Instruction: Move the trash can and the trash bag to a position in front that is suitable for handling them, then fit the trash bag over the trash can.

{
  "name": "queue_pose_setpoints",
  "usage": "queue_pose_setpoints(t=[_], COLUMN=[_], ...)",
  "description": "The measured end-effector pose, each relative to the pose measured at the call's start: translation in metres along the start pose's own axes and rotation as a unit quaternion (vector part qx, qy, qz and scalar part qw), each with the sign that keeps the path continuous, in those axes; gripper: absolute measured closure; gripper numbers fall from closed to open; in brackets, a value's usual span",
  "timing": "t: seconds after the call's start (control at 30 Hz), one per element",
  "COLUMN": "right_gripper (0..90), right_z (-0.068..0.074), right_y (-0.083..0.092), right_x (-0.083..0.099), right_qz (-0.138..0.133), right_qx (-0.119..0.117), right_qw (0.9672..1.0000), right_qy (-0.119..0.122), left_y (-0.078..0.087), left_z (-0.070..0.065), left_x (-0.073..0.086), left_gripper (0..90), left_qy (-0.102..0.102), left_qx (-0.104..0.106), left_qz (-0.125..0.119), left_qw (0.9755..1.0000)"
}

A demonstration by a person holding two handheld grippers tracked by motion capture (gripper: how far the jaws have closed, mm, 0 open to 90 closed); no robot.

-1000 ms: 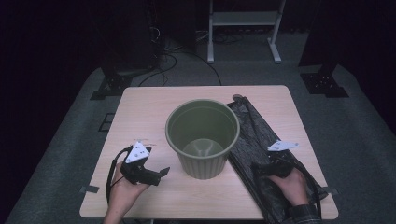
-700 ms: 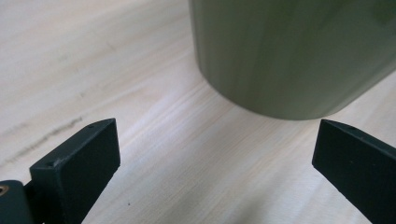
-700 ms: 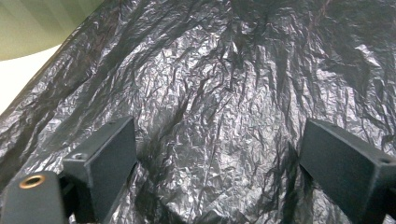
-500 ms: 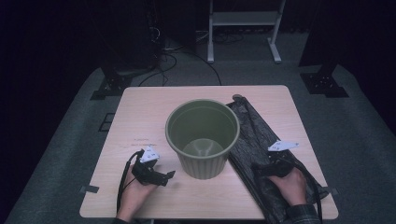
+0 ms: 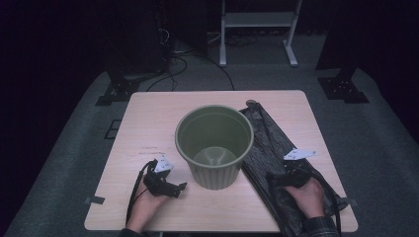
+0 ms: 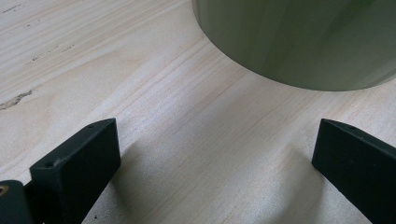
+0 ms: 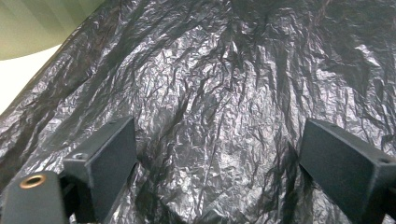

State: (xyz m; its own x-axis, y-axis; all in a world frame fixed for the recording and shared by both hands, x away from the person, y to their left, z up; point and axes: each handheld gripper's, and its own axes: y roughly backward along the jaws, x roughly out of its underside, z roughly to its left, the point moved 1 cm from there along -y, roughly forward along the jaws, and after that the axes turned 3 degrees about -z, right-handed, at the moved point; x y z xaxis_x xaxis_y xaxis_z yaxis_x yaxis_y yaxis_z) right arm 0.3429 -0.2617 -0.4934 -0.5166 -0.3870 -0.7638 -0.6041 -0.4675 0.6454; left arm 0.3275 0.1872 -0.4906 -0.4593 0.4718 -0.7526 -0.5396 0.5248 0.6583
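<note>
Pretty much nothing's done yet imo. The black trash bag [image 5: 276,163] lies flat on the counter [image 5: 148,123] beside the empty green bin [image 5: 214,143]. Right claw [image 7: 215,163] hovers over the bag, jaws wide; left claw [image 6: 210,172] gapes empty near the bin's base.

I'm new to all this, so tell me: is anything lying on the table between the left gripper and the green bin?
Nothing. In the left gripper view, bare wooden table runs from the open left gripper to the green bin.
</note>
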Motion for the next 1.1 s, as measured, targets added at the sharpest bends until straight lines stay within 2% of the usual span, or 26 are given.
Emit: queue_pose_setpoints(t=[0.17,0.27,0.37,0.5,0.53,0.63,0.9,0.93,1.1], right_gripper=[10.7,13.2,13.2,13.2,13.2,13.2,13.2,13.2,13.3], right_z=[0.000,0.000,0.000,-0.004,-0.011,-0.021,-0.047,-0.054,-0.067], right_y=[0.000,0.001,0.002,0.003,0.004,0.008,0.012,0.012,0.010], right_x=[-0.001,-0.005,-0.009,-0.013,-0.016,-0.019,-0.015,-0.013,-0.005], right_qz=[0.002,0.014,0.014,0.012,0.020,0.013,0.013,0.014,0.025], right_qx=[0.002,0.003,-0.001,0.006,0.016,0.029,0.055,0.063,0.063], right_qw=[1.0000,0.9999,0.9999,0.9999,0.9997,0.9995,0.9979,0.9971,0.9956], right_qy=[-0.001,-0.001,-0.001,0.003,-0.003,-0.008,-0.032,-0.039,-0.064], left_y=[0.000,0.000,0.000,0.000,0.000,0.001,0.001,0.001,0.001], left_z=[0.000,0.000,0.000,0.000,0.000,0.000,0.000,0.000,-0.001], left_x=[0.000,0.000,0.000,0.000,0.000,0.000,0.001,0.001,0.001], left_gripper=[0.0,0.0,0.0,0.0,0.0,0.0,0.0,0.0,0.0], left_qy=[0.000,0.000,0.000,0.001,0.001,0.001,0.001,0.001,0.002], left_qx=[0.000,0.000,0.000,0.000,-0.001,-0.001,-0.002,-0.002,-0.003], left_qz=[0.000,0.000,0.000,0.000,0.000,0.000,0.000,0.000,0.001], left_qw=[1.0000,1.0000,1.0000,1.0000,1.0000,1.0000,1.0000,1.0000,1.0000])
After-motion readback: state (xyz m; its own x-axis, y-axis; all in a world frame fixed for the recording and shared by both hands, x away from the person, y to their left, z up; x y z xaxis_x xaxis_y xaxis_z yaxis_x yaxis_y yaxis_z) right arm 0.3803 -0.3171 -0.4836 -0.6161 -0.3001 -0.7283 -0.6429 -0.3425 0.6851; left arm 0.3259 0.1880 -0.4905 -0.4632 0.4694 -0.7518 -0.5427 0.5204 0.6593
